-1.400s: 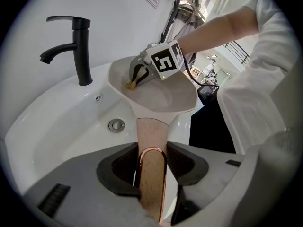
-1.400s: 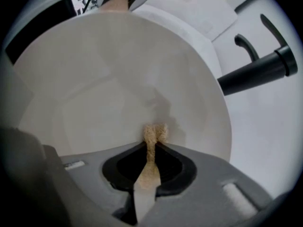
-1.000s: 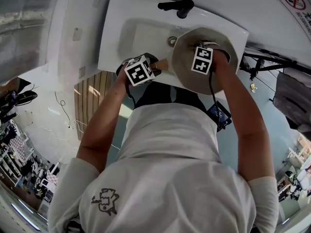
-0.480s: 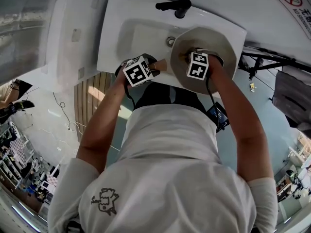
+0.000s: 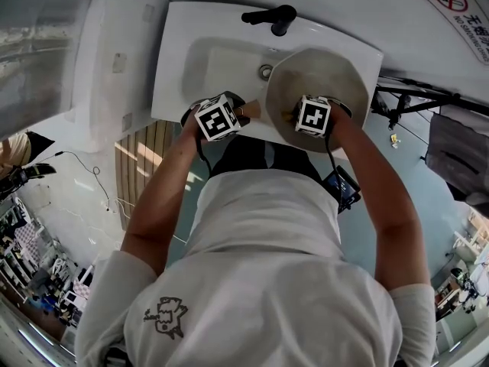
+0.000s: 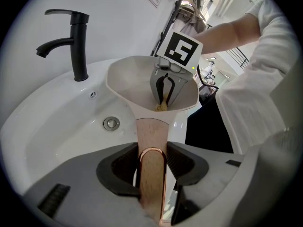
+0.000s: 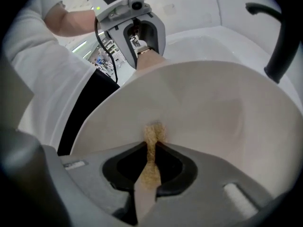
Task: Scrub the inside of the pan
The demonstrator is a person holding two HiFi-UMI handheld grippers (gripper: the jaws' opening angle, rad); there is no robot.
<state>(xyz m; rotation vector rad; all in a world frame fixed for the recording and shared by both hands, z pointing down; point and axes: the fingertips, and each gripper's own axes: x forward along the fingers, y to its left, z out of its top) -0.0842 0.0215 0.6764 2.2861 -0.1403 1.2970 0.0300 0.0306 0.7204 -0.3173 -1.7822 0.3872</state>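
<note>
Two claws share the work over the white basin (image 5: pixel 200 60). The left claw (image 6: pixel 151 171) is clamped on the handle (image 6: pixel 151 136) of the pan (image 5: pixel 325 75), apparently to hold the pan steady and tipped so its inside faces the other tool. The right claw (image 7: pixel 150 161) is pinched together on a thin scouring pad (image 7: pixel 151 138), whose free end presses against the pan's inner wall near the handle side. The pan hangs over the basin's right half, beside the basin's drain (image 6: pixel 111 123), likely so that anything loosened falls into the bowl. The handle is pale, smooth wood, flat and straight, ending in a copper-coloured loop at the grip. The pan is cream, matte and smooth inside, with flaring walls and a faintly angular rim. The pad is tan, coarse and fibrous. The basin is glossy and rounded, and a matte black tap (image 6: pixel 71 41) stands at its back rim.
</note>
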